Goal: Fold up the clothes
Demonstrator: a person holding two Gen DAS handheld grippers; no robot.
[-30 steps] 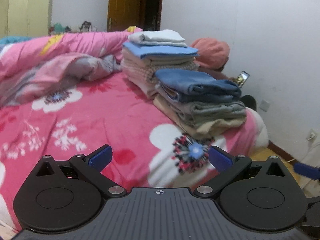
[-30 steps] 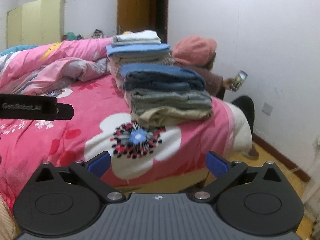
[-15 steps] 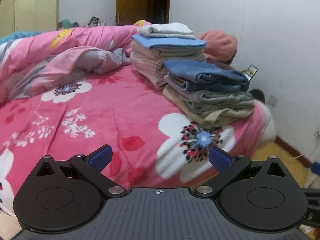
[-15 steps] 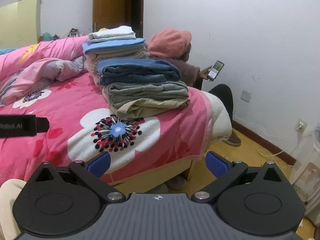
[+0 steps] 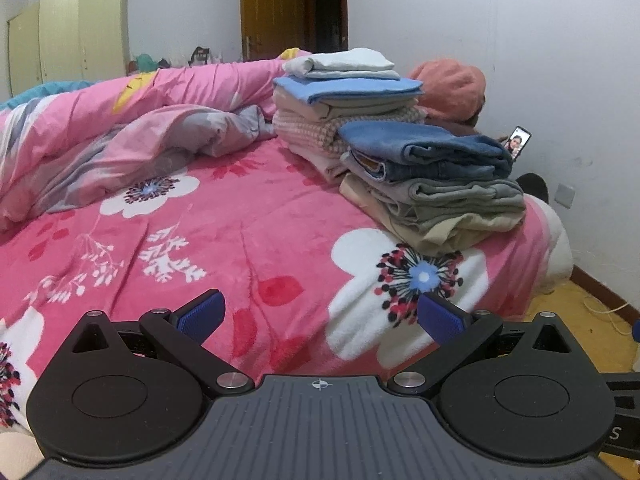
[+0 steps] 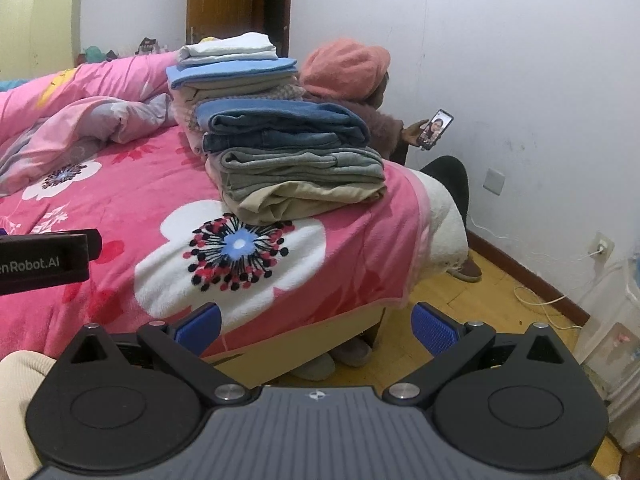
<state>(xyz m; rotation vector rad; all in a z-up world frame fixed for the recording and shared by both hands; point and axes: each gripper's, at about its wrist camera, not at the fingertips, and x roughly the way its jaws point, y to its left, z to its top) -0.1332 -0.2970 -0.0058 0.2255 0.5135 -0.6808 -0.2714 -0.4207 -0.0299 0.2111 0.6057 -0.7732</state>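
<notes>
My left tool (image 5: 320,316) hangs low over the bed (image 5: 224,240), spread wide, gripping nothing; ahead and left of it lies a rumpled quilt (image 5: 132,132); ahead and right sit two stacks of folded clothes (image 5: 432,184); my right tool (image 6: 316,326) is likewise wide and empty, the stacks (image 6: 292,160) ahead of it, a seated person (image 6: 348,76) beyond them, holding a phone (image 6: 435,129).

**Bedroom surroundings**

A pink floral fleece bedspread (image 5: 248,240) covers the bed, a crumpled pink-and-grey quilt (image 5: 132,136) bunched at its far side. A seated person in a salmon knitted beret (image 6: 346,66) holds a lit smartphone (image 6: 435,129). A brown wooden door (image 5: 276,8) and a pale yellow wardrobe (image 5: 68,40) stand behind.
</notes>
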